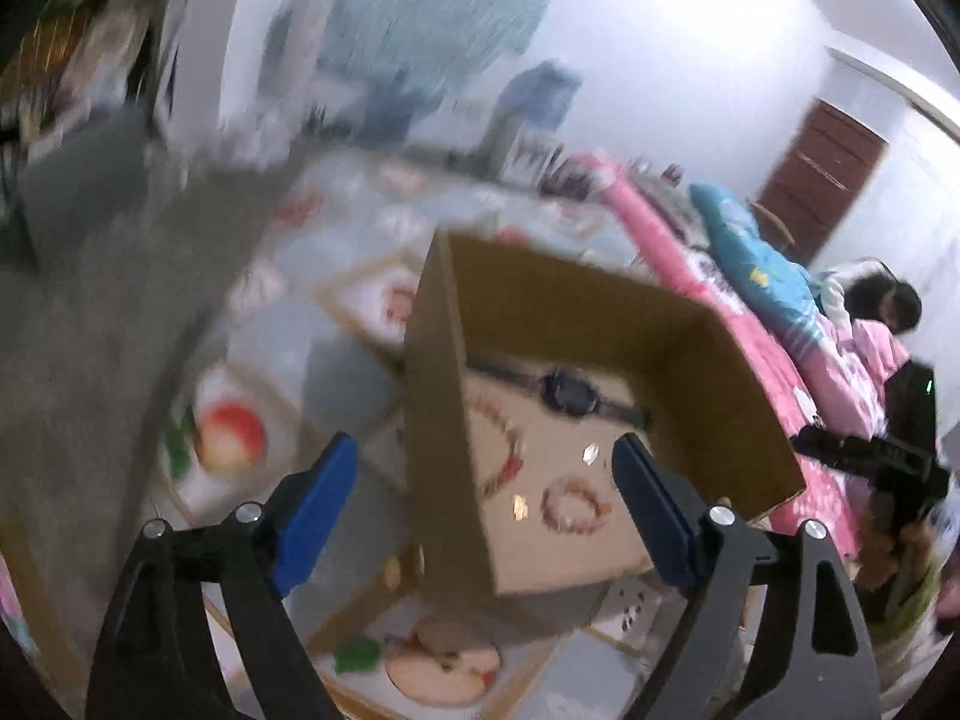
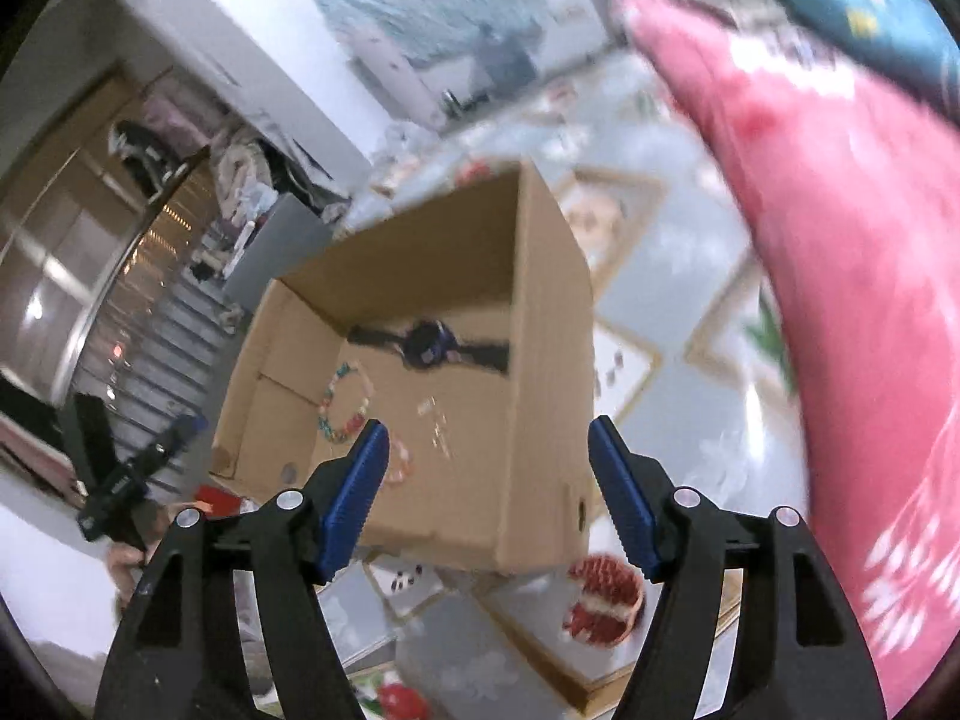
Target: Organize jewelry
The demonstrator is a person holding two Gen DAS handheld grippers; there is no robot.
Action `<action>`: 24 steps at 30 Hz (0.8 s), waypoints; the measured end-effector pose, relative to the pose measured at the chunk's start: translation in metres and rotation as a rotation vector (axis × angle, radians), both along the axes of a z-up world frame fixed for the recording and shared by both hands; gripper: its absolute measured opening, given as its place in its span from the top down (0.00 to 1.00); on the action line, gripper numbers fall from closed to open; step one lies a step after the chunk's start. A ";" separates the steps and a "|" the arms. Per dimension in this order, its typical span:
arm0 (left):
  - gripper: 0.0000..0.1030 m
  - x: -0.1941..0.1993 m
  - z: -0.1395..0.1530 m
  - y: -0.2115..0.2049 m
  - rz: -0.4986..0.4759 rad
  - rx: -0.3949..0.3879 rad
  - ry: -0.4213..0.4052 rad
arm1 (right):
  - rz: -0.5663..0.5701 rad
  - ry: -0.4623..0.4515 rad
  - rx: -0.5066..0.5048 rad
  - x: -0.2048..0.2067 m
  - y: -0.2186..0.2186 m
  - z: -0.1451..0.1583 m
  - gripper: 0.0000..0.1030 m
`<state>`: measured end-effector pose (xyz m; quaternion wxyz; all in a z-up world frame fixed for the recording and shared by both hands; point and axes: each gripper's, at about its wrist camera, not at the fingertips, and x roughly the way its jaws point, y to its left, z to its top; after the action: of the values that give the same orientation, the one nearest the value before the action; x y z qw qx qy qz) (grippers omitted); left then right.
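An open cardboard box (image 1: 435, 396) stands on a fruit-print mat. On its bottom lie a black wristwatch (image 1: 567, 393), a bead necklace (image 1: 510, 450), a pinkish bead bracelet (image 1: 576, 507) and small shiny pieces (image 1: 591, 452). My left gripper (image 1: 486, 480) hangs open over the box's near left corner, its blue pads apart and touching nothing. In the right wrist view the same box (image 2: 540, 396) holds the watch (image 2: 426, 348), necklace (image 2: 342, 408) and bracelet (image 2: 401, 463). My right gripper (image 2: 487, 438) is open above the near right wall, with nothing held.
Pink bedding (image 2: 840, 300) rises close on the right of the box. The other gripper (image 1: 870, 462) shows at the right of the left wrist view, and a person (image 1: 882, 300) sits beyond the bed. A white power strip (image 1: 636, 600) lies by the box. A grey blurred mass (image 1: 120, 330) fills the left.
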<state>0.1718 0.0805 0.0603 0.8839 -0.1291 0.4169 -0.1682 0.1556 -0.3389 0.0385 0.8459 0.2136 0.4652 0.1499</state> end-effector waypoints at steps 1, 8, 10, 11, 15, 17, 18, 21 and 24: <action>0.18 0.003 -0.008 0.000 -0.003 -0.015 0.033 | -0.007 0.027 0.015 0.000 0.000 -0.010 0.36; 0.17 0.002 -0.039 -0.029 -0.063 -0.089 0.128 | 0.047 0.103 0.051 0.001 0.014 -0.027 0.36; 0.17 0.000 -0.038 -0.035 -0.052 -0.058 0.120 | 0.046 0.103 0.035 0.000 0.017 -0.023 0.37; 0.17 0.000 -0.039 -0.035 -0.044 -0.057 0.119 | 0.046 0.103 0.035 0.000 0.017 -0.023 0.38; 0.17 -0.004 -0.038 -0.037 -0.046 -0.042 0.114 | 0.042 0.104 0.048 -0.006 0.015 -0.023 0.39; 0.17 -0.007 -0.036 -0.038 -0.051 -0.039 0.108 | 0.040 0.102 0.051 -0.010 0.014 -0.023 0.39; 0.17 -0.008 -0.035 -0.038 -0.054 -0.038 0.107 | 0.038 0.102 0.054 -0.012 0.012 -0.022 0.39; 0.17 -0.014 -0.035 -0.035 -0.062 -0.040 0.106 | 0.033 0.104 0.062 -0.018 0.012 -0.022 0.39; 0.17 -0.022 -0.035 -0.034 -0.068 -0.046 0.104 | 0.029 0.110 0.065 -0.026 0.012 -0.024 0.39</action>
<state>0.1499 0.0468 0.0249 0.8517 -0.1438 0.4622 -0.2007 0.1297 -0.3267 0.0145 0.8094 0.2422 0.5088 0.1652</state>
